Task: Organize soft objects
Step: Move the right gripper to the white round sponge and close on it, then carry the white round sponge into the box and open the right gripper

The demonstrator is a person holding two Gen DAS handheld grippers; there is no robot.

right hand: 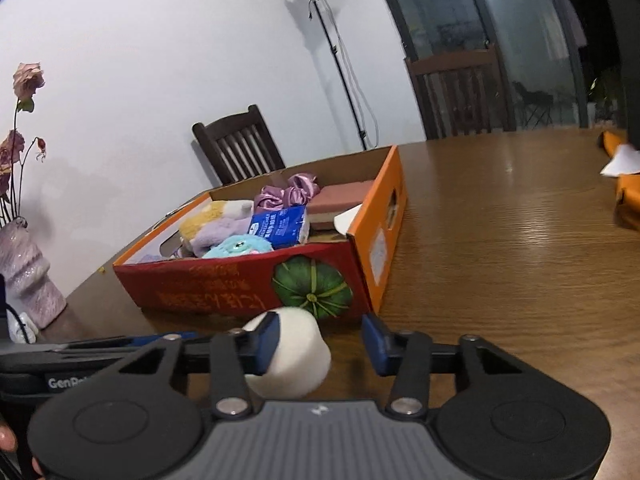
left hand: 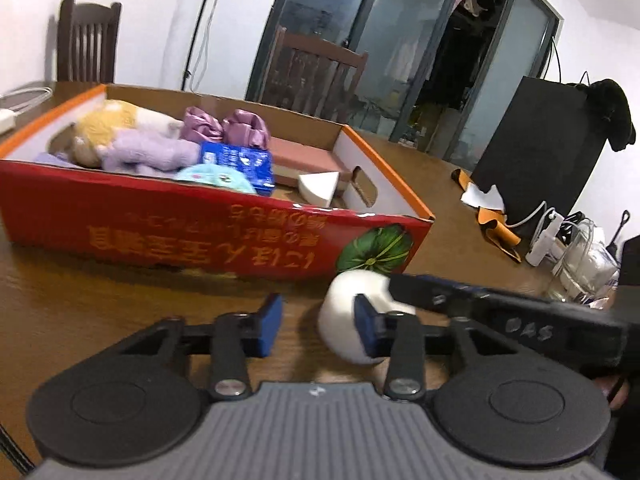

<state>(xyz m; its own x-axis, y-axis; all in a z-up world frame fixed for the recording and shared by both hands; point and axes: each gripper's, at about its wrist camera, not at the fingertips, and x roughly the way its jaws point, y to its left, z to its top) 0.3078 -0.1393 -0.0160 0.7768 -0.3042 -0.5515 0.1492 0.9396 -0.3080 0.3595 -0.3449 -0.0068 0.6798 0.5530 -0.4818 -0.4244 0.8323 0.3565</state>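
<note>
A white soft cylinder (left hand: 340, 312) lies on the brown table (left hand: 80, 304), just in front of the red and orange cardboard box (left hand: 200, 232). My left gripper (left hand: 318, 324) is open; its right blue pad sits against the cylinder and its left pad stands apart from it. In the right wrist view the cylinder (right hand: 300, 356) lies behind the left pad of my right gripper (right hand: 320, 340), which is open too. Each gripper reaches in from the other's side: the right gripper (left hand: 400, 286) and the left gripper (right hand: 188, 338). The box (right hand: 240, 292) holds plush toys (left hand: 140, 148), purple scrunchies (left hand: 224, 124) and a blue packet (left hand: 240, 160).
Dark wooden chairs (left hand: 86, 40) stand behind the table. A pink vase with dried flowers (right hand: 28, 272) is at the table's left end. A black box (left hand: 532, 140), orange pieces (left hand: 496, 224), a white charger and cables (left hand: 560, 240) crowd the right side.
</note>
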